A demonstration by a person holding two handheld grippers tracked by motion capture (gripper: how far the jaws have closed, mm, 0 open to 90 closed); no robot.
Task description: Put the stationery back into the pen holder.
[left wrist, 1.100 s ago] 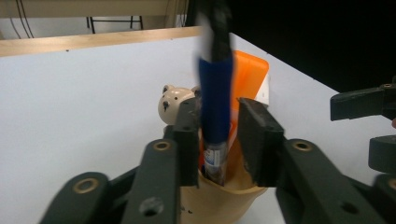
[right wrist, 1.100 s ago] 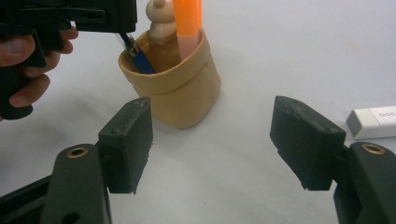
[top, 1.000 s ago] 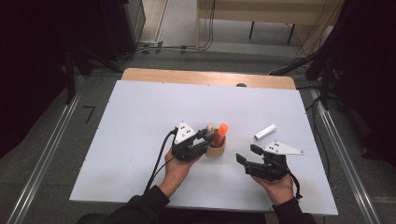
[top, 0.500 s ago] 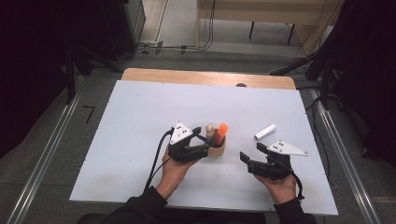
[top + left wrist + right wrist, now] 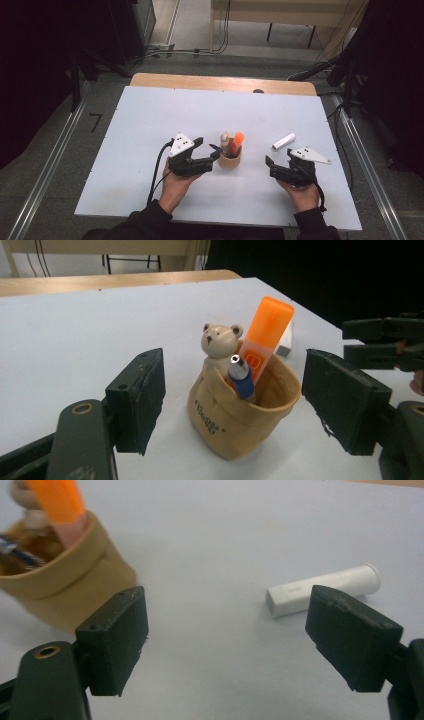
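A tan cup [image 5: 230, 161] stands mid-table and holds a bear-topped pen [image 5: 220, 341], an orange highlighter [image 5: 268, 330] and a blue pen [image 5: 241, 376]. My left gripper [image 5: 207, 150] sits just left of the cup and points at it. Its jaws have just been opening and stand apart, with the cup [image 5: 240, 420] just ahead of the pads and untouched. My right gripper [image 5: 278, 163] rests to the cup's right; its jaws have also just been opening, with bare table between them [image 5: 225, 640]. A white tube [image 5: 324, 590] lies ahead of its right jaw.
The white table [image 5: 150, 115] has a wooden strip [image 5: 200, 82] along its far edge. The white tube [image 5: 283, 141] lies right of the cup. The right gripper [image 5: 385, 340] shows at the right edge of the left gripper view. Metal rails run along both sides on the floor.
The left gripper has drawn back leftwards from the cup and its jaws have spread. The right gripper's jaws have widened a little while that hand stayed put.
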